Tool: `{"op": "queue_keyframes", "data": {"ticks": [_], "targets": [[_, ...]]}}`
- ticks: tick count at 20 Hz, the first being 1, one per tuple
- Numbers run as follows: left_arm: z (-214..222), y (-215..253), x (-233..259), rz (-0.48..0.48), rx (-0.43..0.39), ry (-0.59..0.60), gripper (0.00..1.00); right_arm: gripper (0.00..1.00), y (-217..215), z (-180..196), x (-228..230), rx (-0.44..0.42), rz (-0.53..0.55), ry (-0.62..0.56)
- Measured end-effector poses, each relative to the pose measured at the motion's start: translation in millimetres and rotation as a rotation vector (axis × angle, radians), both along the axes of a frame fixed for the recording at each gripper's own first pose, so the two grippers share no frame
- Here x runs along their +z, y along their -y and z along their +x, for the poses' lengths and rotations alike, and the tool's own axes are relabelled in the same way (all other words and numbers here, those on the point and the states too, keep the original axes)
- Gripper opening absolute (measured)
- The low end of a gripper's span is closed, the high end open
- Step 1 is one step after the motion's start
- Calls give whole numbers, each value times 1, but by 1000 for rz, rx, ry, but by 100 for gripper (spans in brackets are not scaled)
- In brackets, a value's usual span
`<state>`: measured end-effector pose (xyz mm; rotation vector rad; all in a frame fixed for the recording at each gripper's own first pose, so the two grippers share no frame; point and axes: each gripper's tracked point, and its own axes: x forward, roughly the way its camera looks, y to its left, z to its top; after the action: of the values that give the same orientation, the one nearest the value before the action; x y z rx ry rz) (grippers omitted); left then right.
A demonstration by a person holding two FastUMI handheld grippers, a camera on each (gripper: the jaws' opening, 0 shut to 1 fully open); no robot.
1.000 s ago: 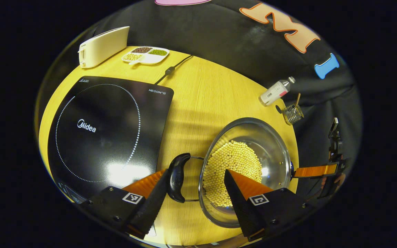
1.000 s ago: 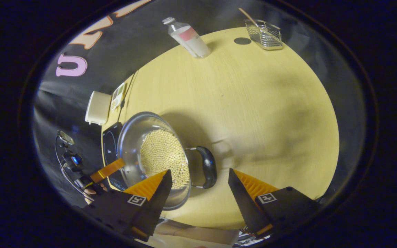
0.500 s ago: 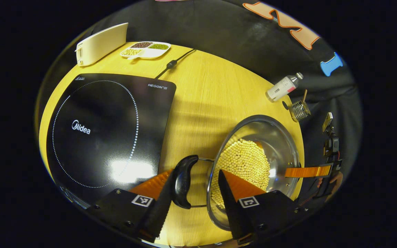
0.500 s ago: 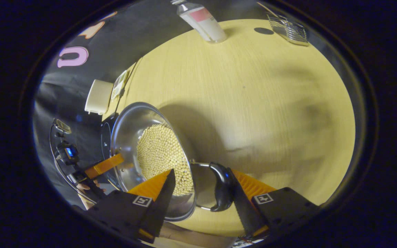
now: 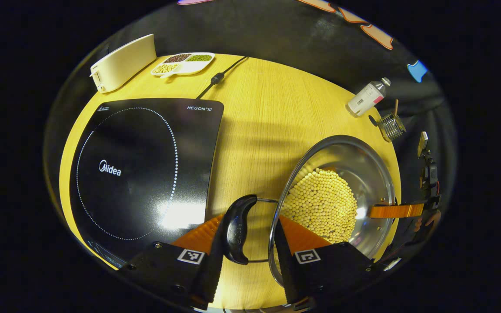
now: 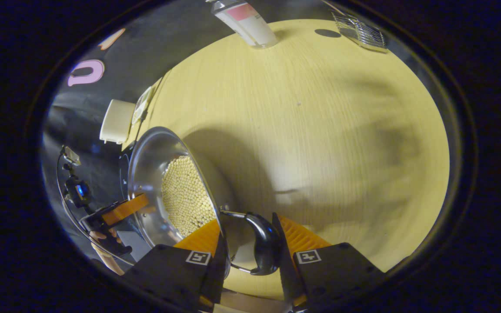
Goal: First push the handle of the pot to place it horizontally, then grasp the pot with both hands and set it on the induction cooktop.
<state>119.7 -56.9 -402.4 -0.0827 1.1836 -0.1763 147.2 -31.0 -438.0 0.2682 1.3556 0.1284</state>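
A steel pot (image 5: 363,161) holding yellow beans (image 5: 324,202) stands on the wooden table, right of the black induction cooktop (image 5: 133,169). My left gripper (image 5: 250,219) is shut around the pot's near black handle (image 5: 236,228): one finger presses the handle's outer side, the other sits at the rim just inside the pot. In the right gripper view, my right gripper (image 6: 248,230) clasps the opposite handle (image 6: 264,245) the same way beside the pot (image 6: 150,161). A finger (image 5: 396,211) of the right gripper reaches over the far rim in the left gripper view.
A cream appliance (image 5: 122,63), a divided dish of beans (image 5: 183,64) and the cooktop's cord (image 5: 218,78) lie at the table's back. A bottle (image 5: 365,98) and a wire basket (image 5: 392,126) stand past the pot. Bare table (image 6: 320,130) stretches beyond the right handle.
Both grippers moved in onto the pot's handles and narrowed from wide open to closed around them. The pot now looms closer in both views.
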Motion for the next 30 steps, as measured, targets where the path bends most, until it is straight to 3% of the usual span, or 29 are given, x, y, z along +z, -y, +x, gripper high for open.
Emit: {"op": "queue_keyframes", "data": {"ticks": [3, 8, 9, 10, 18, 30], "targets": [[-9, 4, 1, -14, 25, -28, 56, 51, 1, 1, 2, 22, -7, 10], [-18, 7, 12, -2, 4, -16, 56, 51, -3, -7, 7, 55, -19, 7], [-20, 7, 15, -8, 5, -15, 56, 56, -3, -8, 11, 53, -17, 13], [-22, 6, 18, -12, 5, -19, 58, 51, -2, -11, 14, 53, -14, 15], [-36, -3, 52, -36, -13, 9, 56, 51, -18, -39, 49, 46, -19, 54], [-43, -77, 101, -57, -35, 67, 55, 51, -103, -71, 80, 21, -26, 108]]}}
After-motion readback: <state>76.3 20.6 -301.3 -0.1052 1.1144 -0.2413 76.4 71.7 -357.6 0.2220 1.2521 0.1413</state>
